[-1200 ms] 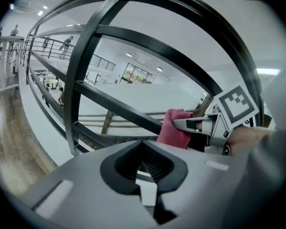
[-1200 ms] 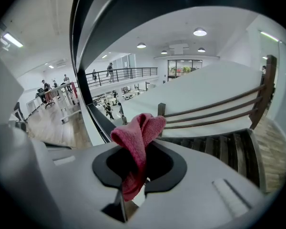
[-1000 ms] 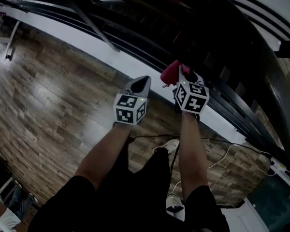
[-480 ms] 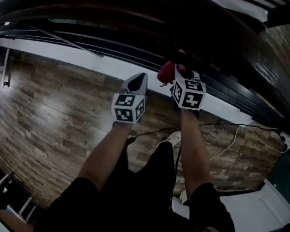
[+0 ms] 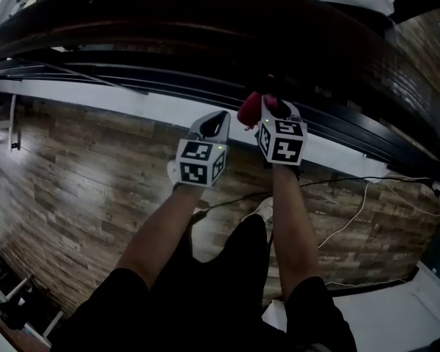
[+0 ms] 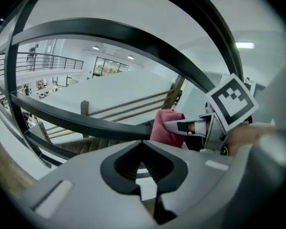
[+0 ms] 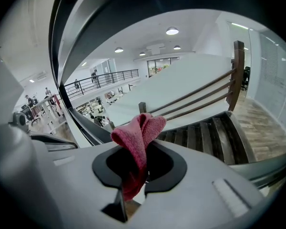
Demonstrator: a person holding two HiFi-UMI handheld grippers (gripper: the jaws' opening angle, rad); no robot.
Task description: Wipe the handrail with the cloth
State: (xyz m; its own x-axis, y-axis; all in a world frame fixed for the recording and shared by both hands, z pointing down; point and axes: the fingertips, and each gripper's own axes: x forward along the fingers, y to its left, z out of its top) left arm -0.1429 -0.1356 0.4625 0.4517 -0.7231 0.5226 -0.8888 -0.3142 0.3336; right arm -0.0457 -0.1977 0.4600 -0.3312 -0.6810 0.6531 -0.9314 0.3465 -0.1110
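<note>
Snagging the dark curved handrail could pull the soft red cloth from the clamped right gripper; left gripper closed, empty.

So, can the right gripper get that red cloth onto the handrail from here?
Probably yes. The right gripper is shut on the cloth just under the handrail, and nothing shows between them. Whether they touch yet, I cannot tell.
</note>
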